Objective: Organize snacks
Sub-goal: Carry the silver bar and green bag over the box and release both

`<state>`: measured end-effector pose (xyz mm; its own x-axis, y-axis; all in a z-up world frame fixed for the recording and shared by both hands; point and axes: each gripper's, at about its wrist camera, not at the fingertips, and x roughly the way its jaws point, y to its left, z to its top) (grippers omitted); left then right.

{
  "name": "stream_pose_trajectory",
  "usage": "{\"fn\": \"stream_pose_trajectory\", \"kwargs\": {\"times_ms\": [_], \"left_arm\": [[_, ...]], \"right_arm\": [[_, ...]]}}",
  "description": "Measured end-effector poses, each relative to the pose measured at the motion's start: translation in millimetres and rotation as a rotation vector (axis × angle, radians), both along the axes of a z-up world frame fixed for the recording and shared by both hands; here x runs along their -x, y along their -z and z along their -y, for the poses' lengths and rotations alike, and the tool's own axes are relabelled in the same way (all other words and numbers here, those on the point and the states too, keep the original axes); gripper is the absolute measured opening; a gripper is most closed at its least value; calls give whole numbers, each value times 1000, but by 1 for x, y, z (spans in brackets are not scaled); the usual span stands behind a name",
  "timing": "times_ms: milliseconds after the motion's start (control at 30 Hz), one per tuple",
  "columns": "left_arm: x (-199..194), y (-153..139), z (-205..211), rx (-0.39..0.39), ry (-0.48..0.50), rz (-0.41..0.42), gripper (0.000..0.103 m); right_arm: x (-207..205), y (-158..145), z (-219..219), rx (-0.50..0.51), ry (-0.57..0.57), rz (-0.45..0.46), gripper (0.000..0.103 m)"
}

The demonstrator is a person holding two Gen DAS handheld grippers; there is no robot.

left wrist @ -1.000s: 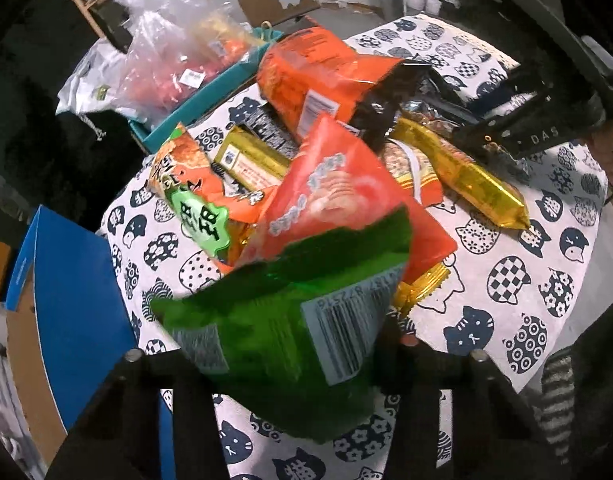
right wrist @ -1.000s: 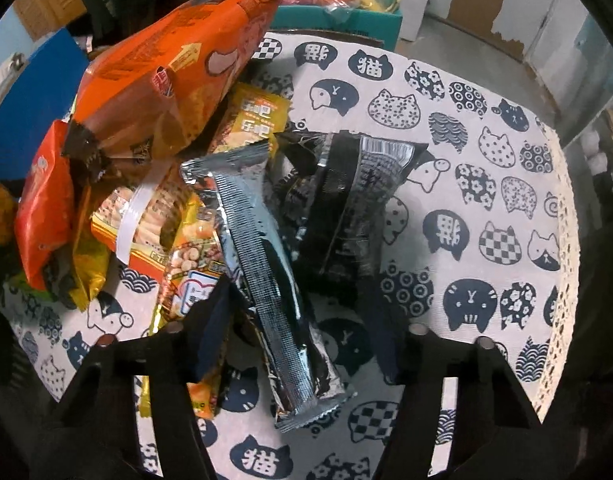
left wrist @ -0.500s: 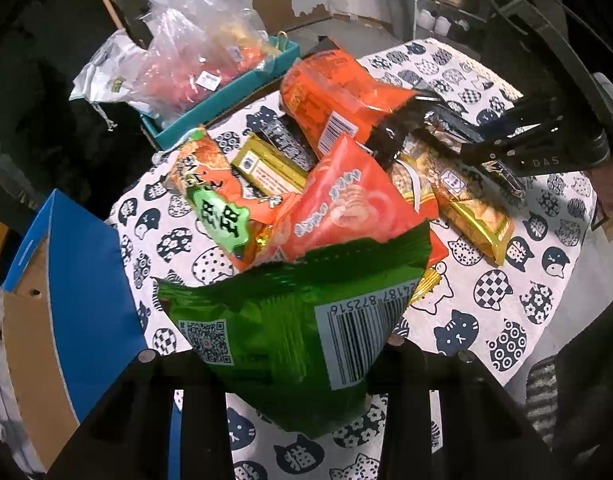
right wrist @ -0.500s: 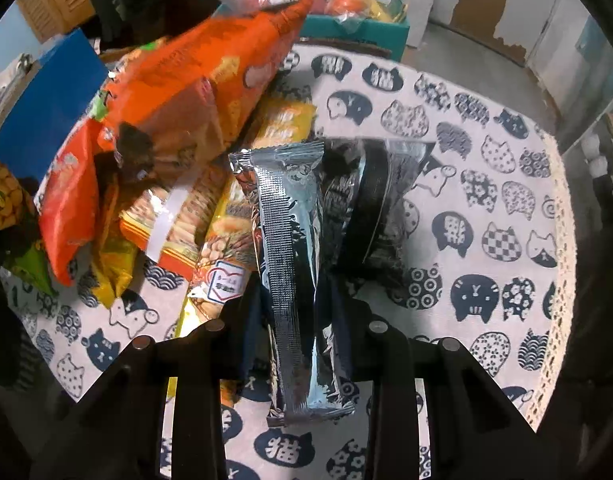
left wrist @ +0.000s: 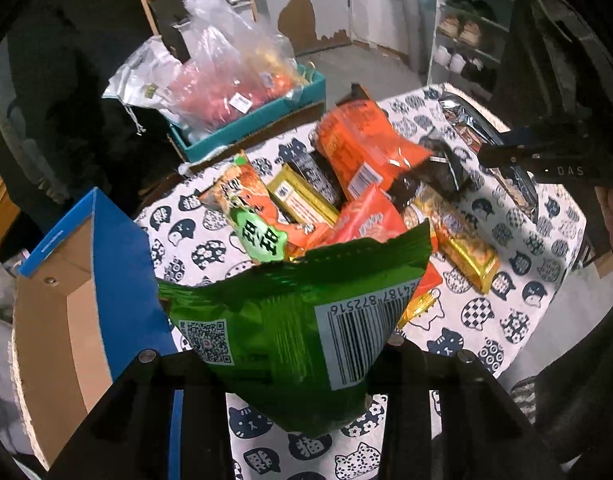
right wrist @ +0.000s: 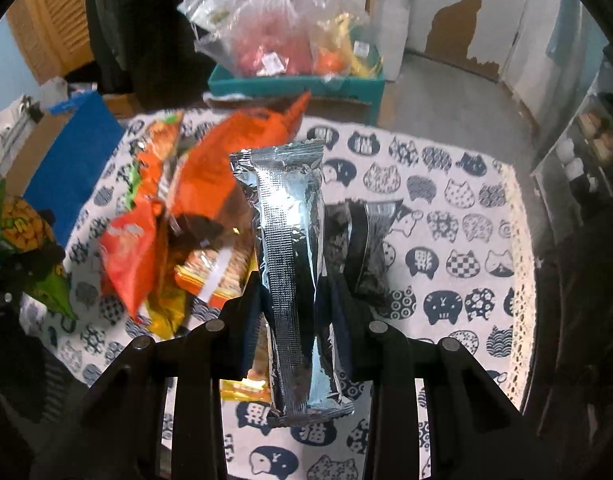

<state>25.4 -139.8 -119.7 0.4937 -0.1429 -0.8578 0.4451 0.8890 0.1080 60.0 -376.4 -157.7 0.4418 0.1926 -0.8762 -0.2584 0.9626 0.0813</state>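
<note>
Snacks in sealed packets lie heaped on the cat-print tablecloth (left wrist: 502, 236), mostly toward its left side. The left gripper (left wrist: 294, 356) is clenched on the green bag (left wrist: 290, 332), gripped across its lower body and held clear above the heap. The right gripper (right wrist: 294, 320) is clamped on the silver packet (right wrist: 292, 264) at mid-length, its long axis running away from the camera; the packet hangs free of the cloth. A large orange bag (left wrist: 358, 148) tops the far part of the pile, and a gold bar packet (left wrist: 458, 240) lies to the right. A blue carton (left wrist: 114, 288) stands open at the near left; a teal tray (left wrist: 242, 128) of clear-bagged goods sits beyond the table. Both held packets appear light, air-filled and crinkly, with slick film likely to slip; contents are probably brittle. A moderate pinch on the flat body or the crimped end seam seems safest.
</note>
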Motion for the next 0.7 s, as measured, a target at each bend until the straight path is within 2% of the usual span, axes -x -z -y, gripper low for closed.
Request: {"fn": "stream_pose_trajectory", "kwargs": {"times_ms": [467, 700], "left_arm": [[-7, -47, -42, 59, -111, 78, 37], [-7, -65, -67, 62, -159, 122, 37]], "right_arm": [[-1, -56, -29, -64, -19, 124, 31], [-4, -78, -55, -96, -51, 163, 31]]}}
